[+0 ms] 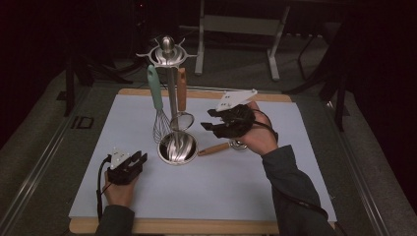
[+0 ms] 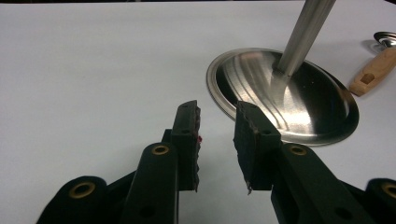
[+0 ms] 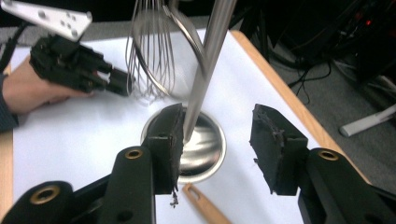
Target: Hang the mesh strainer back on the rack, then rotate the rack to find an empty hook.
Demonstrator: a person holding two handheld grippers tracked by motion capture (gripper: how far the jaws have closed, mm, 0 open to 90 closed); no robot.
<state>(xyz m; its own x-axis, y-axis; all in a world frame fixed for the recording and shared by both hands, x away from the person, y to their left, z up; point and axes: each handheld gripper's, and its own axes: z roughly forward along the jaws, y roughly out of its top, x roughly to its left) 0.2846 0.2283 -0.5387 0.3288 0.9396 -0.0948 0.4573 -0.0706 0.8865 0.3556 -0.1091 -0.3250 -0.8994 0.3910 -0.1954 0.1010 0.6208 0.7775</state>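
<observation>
A steel utensil stand [image 1: 177, 147] with a round base and an upright pole stands on the white mat [image 1: 246, 187]. A teal-handled whisk [image 1: 157, 101] and a wooden-handled strainer [image 1: 182, 96] hang from its top. A wooden-handled utensil [image 1: 214, 149] lies flat just right of the base. My right gripper [image 1: 206, 119] hovers open above that utensil and points left at the stand; nothing sits between its jaws [image 3: 217, 144]. My left gripper [image 1: 140, 157] rests open on the mat left of the base [image 2: 285, 93], with empty jaws [image 2: 217, 140].
The mat lies on a wooden board [image 1: 196, 226] whose edges frame it. Dark floor, cables and a grey table frame [image 1: 236, 29] lie beyond the far edge. Bare mat stretches in front of the stand and to the right.
</observation>
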